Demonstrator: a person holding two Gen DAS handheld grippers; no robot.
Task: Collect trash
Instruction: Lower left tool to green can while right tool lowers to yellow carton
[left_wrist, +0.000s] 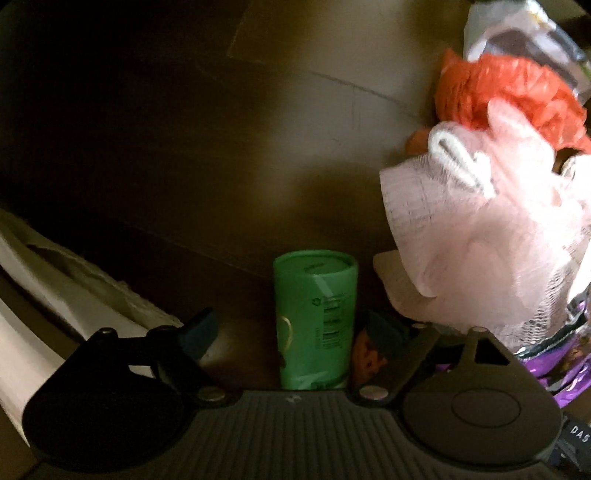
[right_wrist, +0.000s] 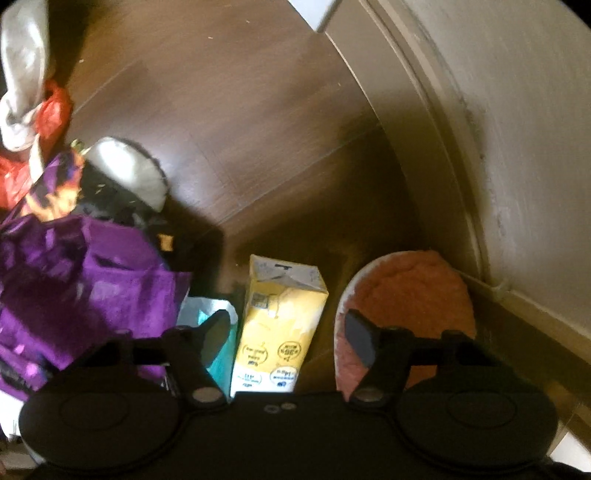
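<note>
Green tube (left_wrist: 314, 321) and yellow carton (right_wrist: 279, 328) are framed between the spread, empty left gripper (left_wrist: 286, 332) and right gripper (right_wrist: 290, 332), ungrasped on the wooden floor (right_wrist: 240, 110); collection seems barely begun.

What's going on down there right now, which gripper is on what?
Trash pickup on a wooden floor, nothing gripped yet. The left gripper is open around an upright green tube, fingers either side with a gap. The right gripper is open around a standing yellow carton, also not clamped. A purple bag sits left of the carton, a pink mesh sponge and orange plastic bag right of the tube.
</note>
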